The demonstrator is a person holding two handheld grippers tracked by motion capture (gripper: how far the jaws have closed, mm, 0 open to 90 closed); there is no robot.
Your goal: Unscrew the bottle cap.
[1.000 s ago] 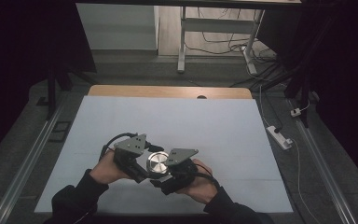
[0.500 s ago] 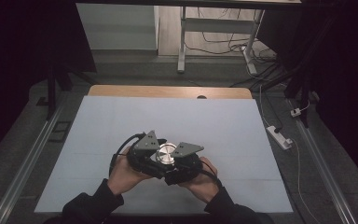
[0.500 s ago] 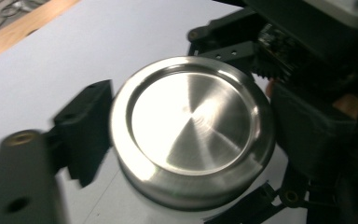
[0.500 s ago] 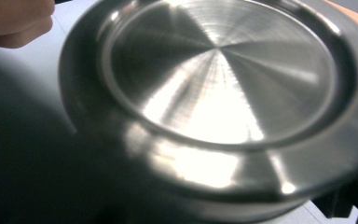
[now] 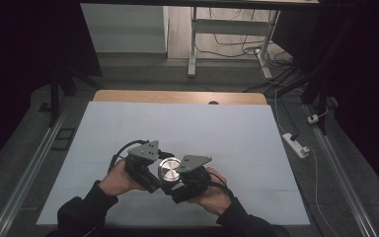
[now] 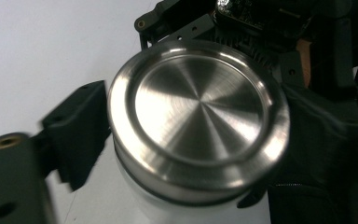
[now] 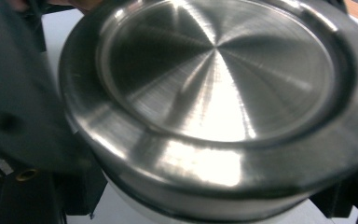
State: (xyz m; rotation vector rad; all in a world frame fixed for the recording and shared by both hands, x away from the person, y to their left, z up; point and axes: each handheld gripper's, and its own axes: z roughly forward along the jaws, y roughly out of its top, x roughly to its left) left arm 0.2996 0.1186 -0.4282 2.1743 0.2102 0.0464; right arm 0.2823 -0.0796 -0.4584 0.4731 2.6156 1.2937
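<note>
At lower centre of the high view, the right tool (image 5: 173,183) clamps the jar body while the left tool (image 5: 159,168), jaws just closing, pinches the steel lid (image 5: 168,168); twist squarely, keeping the jar steady above the counter (image 5: 227,133).

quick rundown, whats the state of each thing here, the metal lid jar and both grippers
jar: held up between the two grippers, round steel lid on it, white body below the lid.
left gripper: jaws have just been closing at the lid's edge; whether they press it can't be told.
right gripper: shut on the jar under the lid.
table: white sheet on top, wooden strip at the far edge.
</note>
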